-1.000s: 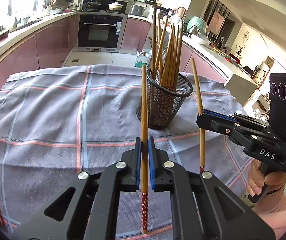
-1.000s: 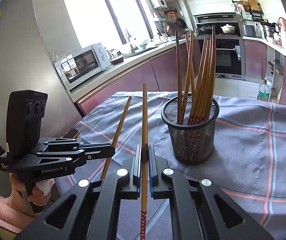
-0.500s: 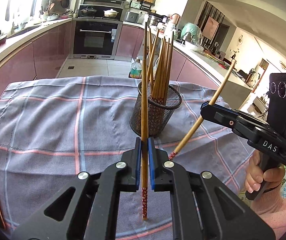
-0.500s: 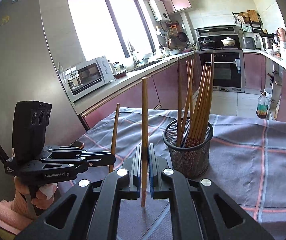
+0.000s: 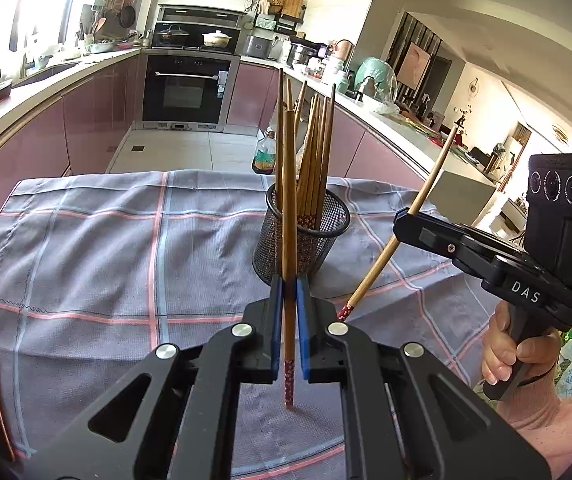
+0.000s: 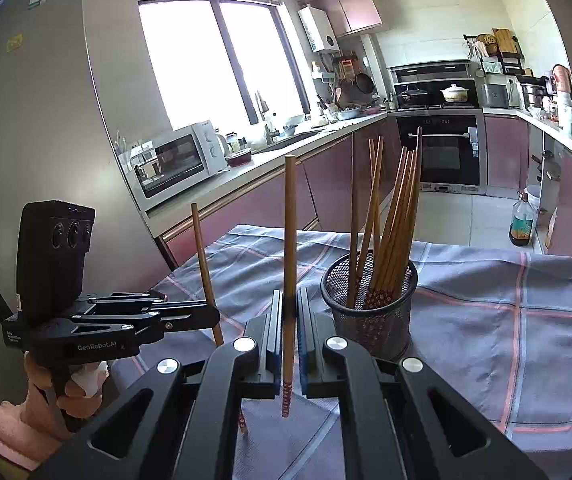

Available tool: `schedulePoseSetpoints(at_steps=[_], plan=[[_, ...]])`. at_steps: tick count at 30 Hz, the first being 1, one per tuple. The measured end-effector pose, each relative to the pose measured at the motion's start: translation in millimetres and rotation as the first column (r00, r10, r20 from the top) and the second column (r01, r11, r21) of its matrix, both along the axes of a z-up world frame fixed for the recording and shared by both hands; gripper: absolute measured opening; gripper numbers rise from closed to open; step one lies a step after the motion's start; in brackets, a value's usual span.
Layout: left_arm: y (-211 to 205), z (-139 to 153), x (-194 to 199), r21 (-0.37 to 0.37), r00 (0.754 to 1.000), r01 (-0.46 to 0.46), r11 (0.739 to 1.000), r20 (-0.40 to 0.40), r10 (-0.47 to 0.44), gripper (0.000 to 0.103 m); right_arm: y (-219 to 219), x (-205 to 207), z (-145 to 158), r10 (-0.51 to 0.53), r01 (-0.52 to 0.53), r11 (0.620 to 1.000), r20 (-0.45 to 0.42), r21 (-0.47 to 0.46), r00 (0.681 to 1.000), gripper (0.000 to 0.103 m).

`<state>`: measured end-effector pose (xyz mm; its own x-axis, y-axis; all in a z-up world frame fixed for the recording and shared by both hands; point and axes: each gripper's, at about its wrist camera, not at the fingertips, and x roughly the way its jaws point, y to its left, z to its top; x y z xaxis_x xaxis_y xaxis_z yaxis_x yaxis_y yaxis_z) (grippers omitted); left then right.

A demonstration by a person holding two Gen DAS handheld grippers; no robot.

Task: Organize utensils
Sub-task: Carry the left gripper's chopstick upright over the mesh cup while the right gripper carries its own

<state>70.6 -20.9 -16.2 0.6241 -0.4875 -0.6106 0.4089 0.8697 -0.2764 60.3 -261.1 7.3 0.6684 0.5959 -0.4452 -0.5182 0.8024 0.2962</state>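
The left gripper is clamped on an upright chopstick, with the mesh holder of chopsticks standing just beyond its tips on the checked cloth. Off to its right, the right gripper pinches a second chopstick, which seems tilted away from the holder.

Daylight pours through a large window over a pale counter carrying a white microwave. Mauve cabinets flank a built-in black oven; the floor is pale tile, the walls white-tiled.
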Motion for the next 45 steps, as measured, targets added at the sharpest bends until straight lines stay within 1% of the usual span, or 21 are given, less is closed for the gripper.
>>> schedulePoseSetpoints(at_steps=[8, 14, 32, 39, 45], plan=[[0.7, 7.9, 0.1, -0.005, 1.0, -0.009, 1.0, 0.022, 0.009, 0.008, -0.2, -1.7, 5.4, -0.006, 0.006, 1.0, 0.018, -0.004, 1.0, 0.005], [-1.6, 12.6, 1.5, 0.007, 0.999, -0.02, 1.0, 0.039, 0.02, 0.008, -1.0, -3.7, 11.8, -0.007, 0.008, 1.0, 0.041, -0.01, 0.999, 0.005], [-10.2, 32.5, 7.5, 0.01, 0.996, -0.009, 1.0, 0.087, 0.008, 0.008, -7.1, -0.8, 30.3, -0.022, 0.024, 0.999, 0.09, -0.023, 0.996, 0.005], [-10.1, 44.1, 6.0, 0.007, 0.993, -0.007, 1.0, 0.12, 0.006, 0.008, -10.5, 2.4, 39.4, -0.033, 0.036, 0.999, 0.112, -0.028, 0.993, 0.005], [-9.6, 59.9, 1.5, -0.003, 0.986, -0.003, 1.0, 0.166, 0.003, 0.008, -12.1, 5.7, 45.5, -0.036, 0.039, 0.999, 0.131, -0.021, 0.991, 0.005]])
